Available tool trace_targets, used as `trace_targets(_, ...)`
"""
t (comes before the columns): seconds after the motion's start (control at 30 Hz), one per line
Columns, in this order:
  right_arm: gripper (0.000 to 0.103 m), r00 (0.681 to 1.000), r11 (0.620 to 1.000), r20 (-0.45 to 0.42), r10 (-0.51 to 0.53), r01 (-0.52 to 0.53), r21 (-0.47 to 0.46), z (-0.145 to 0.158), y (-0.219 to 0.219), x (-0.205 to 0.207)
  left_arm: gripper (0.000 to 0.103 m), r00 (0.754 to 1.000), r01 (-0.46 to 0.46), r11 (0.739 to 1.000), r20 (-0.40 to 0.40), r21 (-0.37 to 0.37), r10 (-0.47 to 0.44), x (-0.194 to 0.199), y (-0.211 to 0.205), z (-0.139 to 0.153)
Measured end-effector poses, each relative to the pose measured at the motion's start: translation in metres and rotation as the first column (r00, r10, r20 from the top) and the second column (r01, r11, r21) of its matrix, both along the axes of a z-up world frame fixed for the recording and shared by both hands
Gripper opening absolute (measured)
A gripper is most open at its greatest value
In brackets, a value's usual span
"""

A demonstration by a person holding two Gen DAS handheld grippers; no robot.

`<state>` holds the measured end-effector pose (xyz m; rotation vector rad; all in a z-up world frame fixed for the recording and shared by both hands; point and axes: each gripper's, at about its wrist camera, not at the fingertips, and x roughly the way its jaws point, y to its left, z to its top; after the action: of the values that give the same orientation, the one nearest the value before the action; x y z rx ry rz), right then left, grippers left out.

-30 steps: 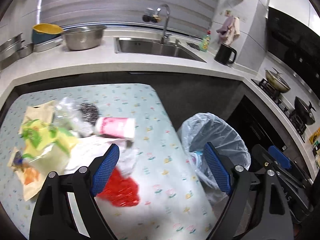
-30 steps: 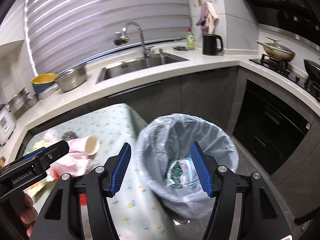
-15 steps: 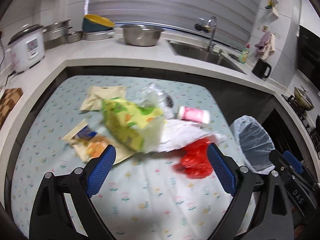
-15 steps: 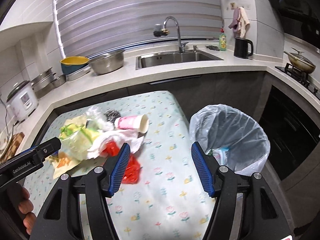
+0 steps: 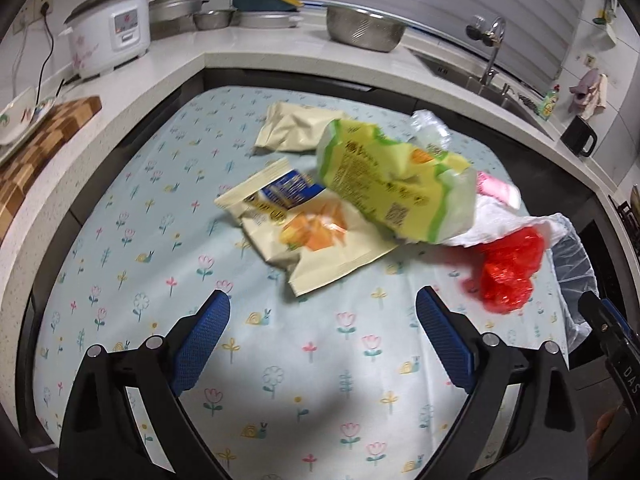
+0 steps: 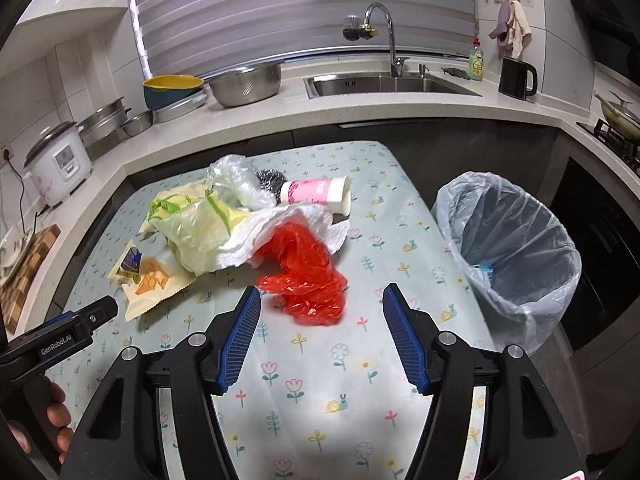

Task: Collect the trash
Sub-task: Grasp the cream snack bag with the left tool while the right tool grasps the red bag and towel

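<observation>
Above the near edge of the floral-cloth table (image 6: 320,380), the right gripper (image 6: 322,334) hangs with jaws spread wide, nothing between them; the red plastic bag (image 6: 308,280) lies on the cloth just beyond its blue pads (image 6: 240,332). Left gripper (image 5: 322,344) likewise wide and empty, over the near part of the same table, short of the orange-print wrapper (image 5: 316,236). Trash sits in one heap at the table's middle: yellow-green snack bag (image 6: 192,224) resting on crumpled white paper towel (image 6: 280,232), towel overlapping the red bag; beige packet (image 5: 296,128) toward the far edge; clear plastic wrap (image 6: 236,184) and a dark scouring pad (image 6: 270,180) behind the heap. Pink-and-white paper cup (image 6: 316,194) on its side, mouth toward the right edge. Trash bin (image 6: 512,248) with clear liner stands on the floor just off the table's right edge; some litter inside, item not identifiable.
</observation>
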<state>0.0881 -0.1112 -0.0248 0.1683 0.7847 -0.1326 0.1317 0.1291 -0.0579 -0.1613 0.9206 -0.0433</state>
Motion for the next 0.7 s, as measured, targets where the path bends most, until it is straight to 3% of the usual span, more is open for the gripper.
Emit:
trace_targets(0.57,0.061,0.996,1.000,-0.089,-0.015,0.016,0.017,-0.049,0.005,0.069,0.090,0.990,-0.047,0.997,-0.138,-0.054,0.039,0.054,0.013,-0.053)
trace_targets(0.67,0.061,0.995,0.999,-0.097,-0.021,0.023,0.022,-0.056,0.003,0.078,0.082,0.986,-0.044,0.997,-0.165,-0.067,0.033,0.061,0.013,-0.062)
trace_targets(0.7,0.061,0.995,0.999,-0.099,-0.023,0.026,0.023,-0.058,0.002,0.081,0.074,0.984,-0.038,0.996,-0.174,-0.075,0.025,0.063,0.012,-0.064)
